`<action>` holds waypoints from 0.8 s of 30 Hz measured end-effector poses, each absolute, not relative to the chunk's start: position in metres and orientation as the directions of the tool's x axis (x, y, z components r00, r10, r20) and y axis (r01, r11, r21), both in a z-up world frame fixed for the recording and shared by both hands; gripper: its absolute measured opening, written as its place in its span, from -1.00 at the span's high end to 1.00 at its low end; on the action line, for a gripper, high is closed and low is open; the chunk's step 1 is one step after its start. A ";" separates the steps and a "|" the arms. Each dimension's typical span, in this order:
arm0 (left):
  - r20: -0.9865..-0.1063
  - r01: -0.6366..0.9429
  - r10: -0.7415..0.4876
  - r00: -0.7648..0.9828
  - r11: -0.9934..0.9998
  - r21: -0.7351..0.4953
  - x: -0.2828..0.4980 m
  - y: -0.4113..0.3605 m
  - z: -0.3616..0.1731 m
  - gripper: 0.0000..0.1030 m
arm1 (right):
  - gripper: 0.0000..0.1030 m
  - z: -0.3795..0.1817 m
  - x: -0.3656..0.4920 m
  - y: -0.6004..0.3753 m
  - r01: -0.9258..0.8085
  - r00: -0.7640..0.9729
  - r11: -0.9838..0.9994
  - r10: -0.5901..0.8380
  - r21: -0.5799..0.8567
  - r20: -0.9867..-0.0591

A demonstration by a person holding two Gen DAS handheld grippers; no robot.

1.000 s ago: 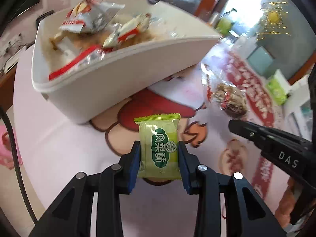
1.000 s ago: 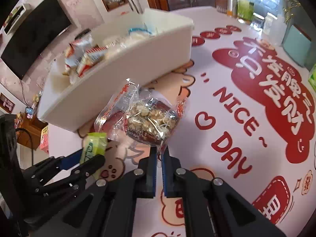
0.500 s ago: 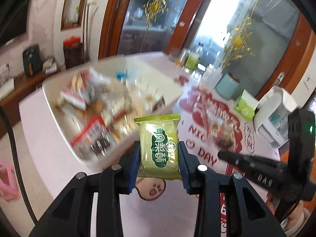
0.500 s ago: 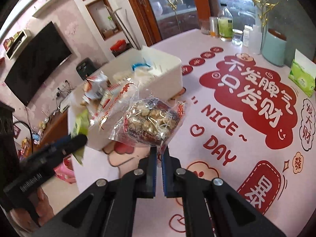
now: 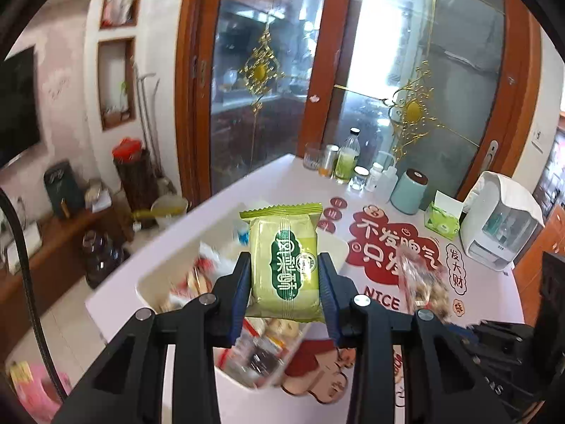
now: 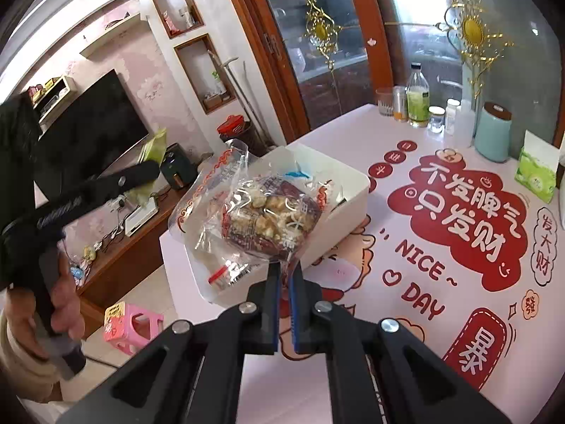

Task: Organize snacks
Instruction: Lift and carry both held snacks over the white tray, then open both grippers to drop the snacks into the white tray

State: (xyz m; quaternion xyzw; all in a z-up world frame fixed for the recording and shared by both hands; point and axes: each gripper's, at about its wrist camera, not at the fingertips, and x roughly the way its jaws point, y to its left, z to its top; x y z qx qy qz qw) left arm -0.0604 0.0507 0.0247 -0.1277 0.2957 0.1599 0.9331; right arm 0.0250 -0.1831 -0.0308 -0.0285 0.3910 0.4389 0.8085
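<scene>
Two packets ride in my jaws above the white bin (image 6: 348, 190), neither yet inside it. My left jaws (image 5: 284, 275) pinch the green packet (image 5: 284, 258) across its flat sides; my right jaws (image 6: 285, 275), pressed nearly together, nip only a thin seam of the clear nut-snack bag (image 6: 261, 215), which stands up over them. That seam grip is my worry: crinkly, slick film could slide out and drop the bag onto the tabletop (image 6: 406, 318) short of the bin. The bin looks well filled with loose wrappers, so a careless release might spill over its smooth, rounded plastic rim. The green packet is a puffy, glossy pillow with serrated ends, likely to squirm if I squeeze unevenly
</scene>
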 end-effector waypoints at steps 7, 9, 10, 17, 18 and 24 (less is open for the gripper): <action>-0.578 -0.197 0.101 0.810 0.975 -0.106 -0.016 0.111 0.038 0.32 | 0.92 -0.010 0.008 -0.143 -0.672 0.425 0.697 0.640 0.251 -0.640; -0.598 -0.130 0.056 0.800 0.988 -0.081 -0.002 0.130 0.039 0.32 | 0.92 -0.005 0.006 -0.120 -0.619 0.480 0.746 0.608 0.246 -0.632; -0.607 -0.093 0.034 0.794 0.994 -0.065 0.007 0.139 0.038 0.32 | 0.92 -0.004 0.005 -0.111 -0.588 0.497 0.766 0.594 0.257 -0.633; -0.695 0.048 -0.046 0.718 0.999 -0.017 0.057 0.185 0.014 0.32 | 0.91 -0.019 0.006 -0.048 -0.461 0.548 0.844 0.514 0.275 -0.660; -0.705 0.076 -0.059 0.707 0.997 -0.008 0.064 0.189 0.011 0.32 | 0.92 -0.021 0.006 -0.041 -0.445 0.546 0.852 0.503 0.277 -0.670; -0.736 0.142 -0.084 0.672 0.990 0.016 0.098 0.196 -0.007 0.20 | 0.88 -0.023 0.004 -0.001 -0.413 0.584 0.898 0.388 0.150 -0.713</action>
